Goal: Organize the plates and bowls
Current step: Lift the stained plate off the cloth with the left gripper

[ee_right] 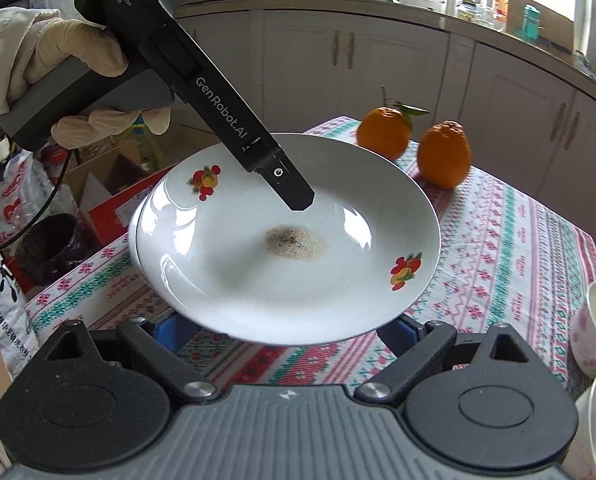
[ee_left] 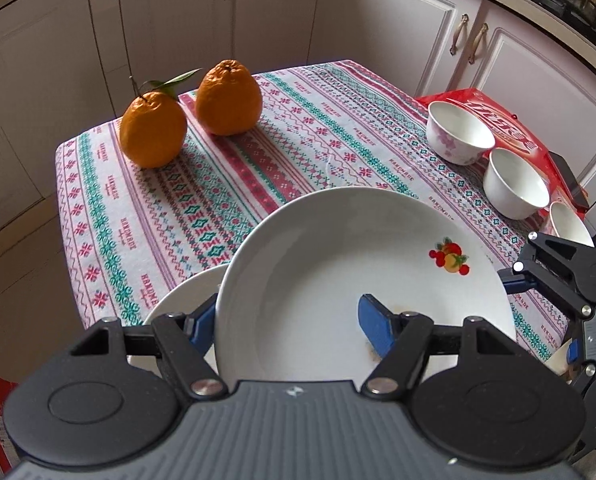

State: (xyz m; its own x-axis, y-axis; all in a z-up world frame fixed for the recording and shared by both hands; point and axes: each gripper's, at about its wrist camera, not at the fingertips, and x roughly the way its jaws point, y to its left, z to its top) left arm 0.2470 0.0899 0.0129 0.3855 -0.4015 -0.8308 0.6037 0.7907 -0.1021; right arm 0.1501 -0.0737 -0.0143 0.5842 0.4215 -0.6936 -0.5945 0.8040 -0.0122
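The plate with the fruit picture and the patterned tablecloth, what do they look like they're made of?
The plate looks like glazed white ceramic or porcelain: it is glossy, with bright window glare and a printed fruit decal. Melamine cannot be ruled out. The tablecloth looks like soft matte cotton-type fabric, with a fuzzy weave and printed bands.

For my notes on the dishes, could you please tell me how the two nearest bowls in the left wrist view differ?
The floral bowl has pink flowers on its outer wall; the plain bowl is all white. The floral bowl sits farther along the table's right edge; the plain bowl sits nearer. Both stand upright, look empty, and are similar in shape.
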